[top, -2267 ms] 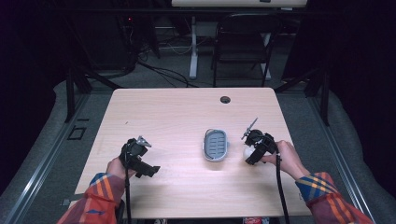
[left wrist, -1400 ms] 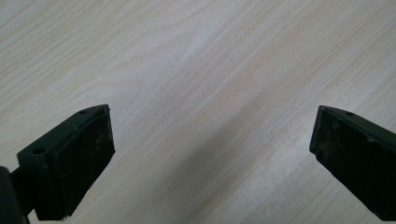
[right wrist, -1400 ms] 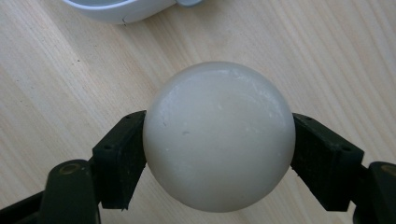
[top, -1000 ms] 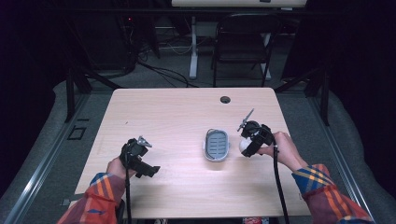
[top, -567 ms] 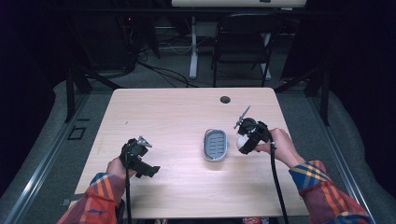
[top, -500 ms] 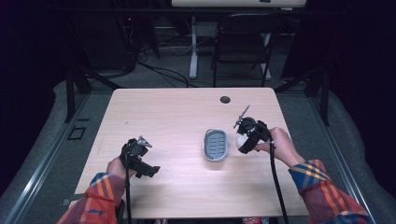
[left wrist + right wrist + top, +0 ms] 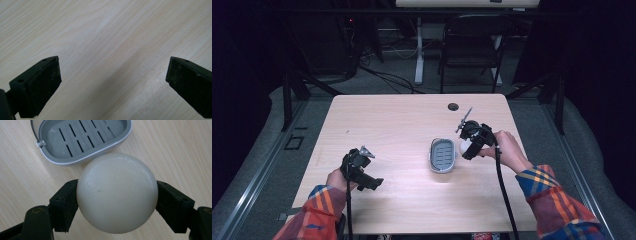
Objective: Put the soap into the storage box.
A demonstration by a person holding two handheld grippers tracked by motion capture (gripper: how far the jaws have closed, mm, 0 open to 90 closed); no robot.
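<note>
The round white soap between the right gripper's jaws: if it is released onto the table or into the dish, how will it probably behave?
The soap looks round and smooth, so on the bare table it would probably roll. The right gripper touches it only at two narrow spots on its curved sides, so it may slip. The slotted soap dish has a raised rim, which should likely stop it.

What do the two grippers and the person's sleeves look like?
Both the left gripper and the right gripper are black, each with two blocky black jaws with flat, scuffed inner faces. A black cable trails from each toward the person. The left one carries a grey three-cornered plate. The sleeves are plaid: red, orange, blue and yellow.
</note>
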